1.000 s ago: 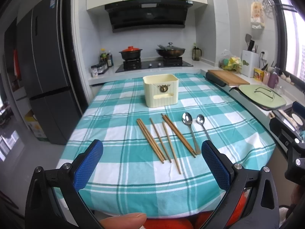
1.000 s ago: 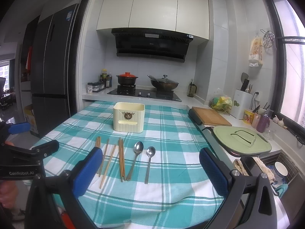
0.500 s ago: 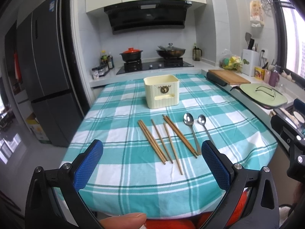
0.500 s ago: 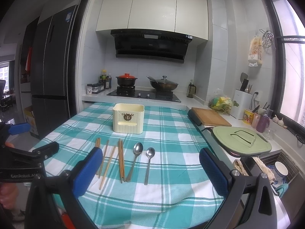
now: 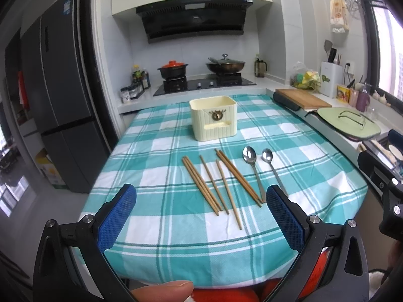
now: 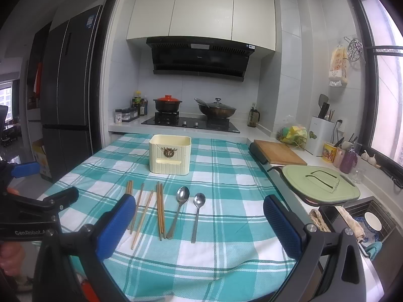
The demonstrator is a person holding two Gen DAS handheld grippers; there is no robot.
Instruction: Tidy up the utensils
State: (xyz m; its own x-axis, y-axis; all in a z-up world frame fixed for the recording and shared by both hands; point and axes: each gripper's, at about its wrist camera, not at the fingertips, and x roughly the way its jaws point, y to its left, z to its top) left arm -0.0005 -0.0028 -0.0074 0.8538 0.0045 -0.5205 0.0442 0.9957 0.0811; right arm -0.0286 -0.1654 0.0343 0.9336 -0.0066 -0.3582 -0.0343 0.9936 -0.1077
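While both grippers hang above the near edge, the scene is this, from big to small.

Table: the cloth [image 5: 156, 166] with teal and white checks covers it fully; all task things lie on it.
Fridge: the fridge [image 5: 63, 105] stands dark at the left, behind the table.
Hob: a pot [image 6: 167, 103] with red lid and a wok [image 6: 217, 109] sit on it, behind the table.
Left gripper: the left gripper [image 5: 201, 216] has its blue fingers [image 5: 117, 216] wide apart and holds nothing; it is over the near edge of the table, in front of the chopsticks.
Right gripper: the right gripper [image 6: 197, 229] also has fingers [image 6: 282, 226] wide apart, with nothing between; the spoons show between them.
Box: the cream box [image 5: 213, 117] stands upright in the table's middle, behind the utensils, open at the top.
Chopsticks: the chopsticks [image 5: 219, 183] lie flat in a loose row, some touching in pairs, left of the spoons.
Spoons: two spoons [image 6: 180, 210] lie side by side, just beside the chopsticks, bowls toward the box.
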